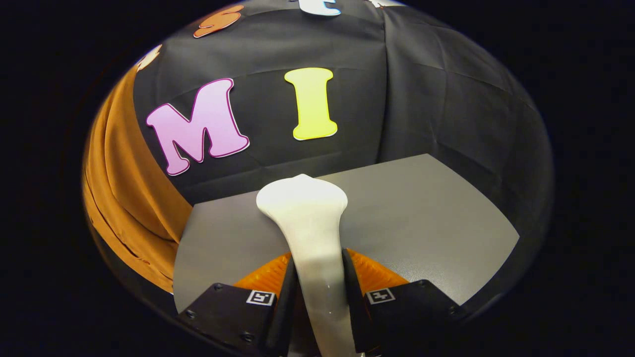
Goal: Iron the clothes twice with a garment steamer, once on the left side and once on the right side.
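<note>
One white steamer (pixel 311 233) stands between the two fingers of the gripper (pixel 320 292), both pressed on its handle, head pointing far. One grey table (pixel 426 218) lies beneath. One orange garment (pixel 124 198) hangs far left.

Bare grey table (pixel 426 218) against the black booth wall (pixel 446 99) (matte top, rounded corner).
</note>
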Motion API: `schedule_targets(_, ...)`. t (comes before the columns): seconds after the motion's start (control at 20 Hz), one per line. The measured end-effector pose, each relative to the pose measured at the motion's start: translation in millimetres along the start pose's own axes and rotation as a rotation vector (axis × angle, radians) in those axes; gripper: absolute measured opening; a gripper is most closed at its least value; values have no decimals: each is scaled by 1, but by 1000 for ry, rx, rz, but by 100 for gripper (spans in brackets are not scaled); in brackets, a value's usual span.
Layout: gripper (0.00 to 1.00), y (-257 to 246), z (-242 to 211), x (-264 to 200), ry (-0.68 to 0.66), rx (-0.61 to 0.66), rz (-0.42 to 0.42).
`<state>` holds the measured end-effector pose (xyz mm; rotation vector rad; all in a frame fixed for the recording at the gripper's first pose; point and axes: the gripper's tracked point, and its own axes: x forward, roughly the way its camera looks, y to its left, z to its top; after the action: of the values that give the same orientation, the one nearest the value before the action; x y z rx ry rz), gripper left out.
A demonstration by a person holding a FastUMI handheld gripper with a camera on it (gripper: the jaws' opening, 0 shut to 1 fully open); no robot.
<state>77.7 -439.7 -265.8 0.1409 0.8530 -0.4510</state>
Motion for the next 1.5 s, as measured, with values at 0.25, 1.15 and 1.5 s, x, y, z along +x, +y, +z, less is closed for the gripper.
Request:
schedule_targets(0.25,45,-11,10,-8,-27,46,12)
schedule_targets(1.15,45,22,61,-126,-272,97,124)
schedule_targets(1.5,44,101,60,-155,-320,41,185)
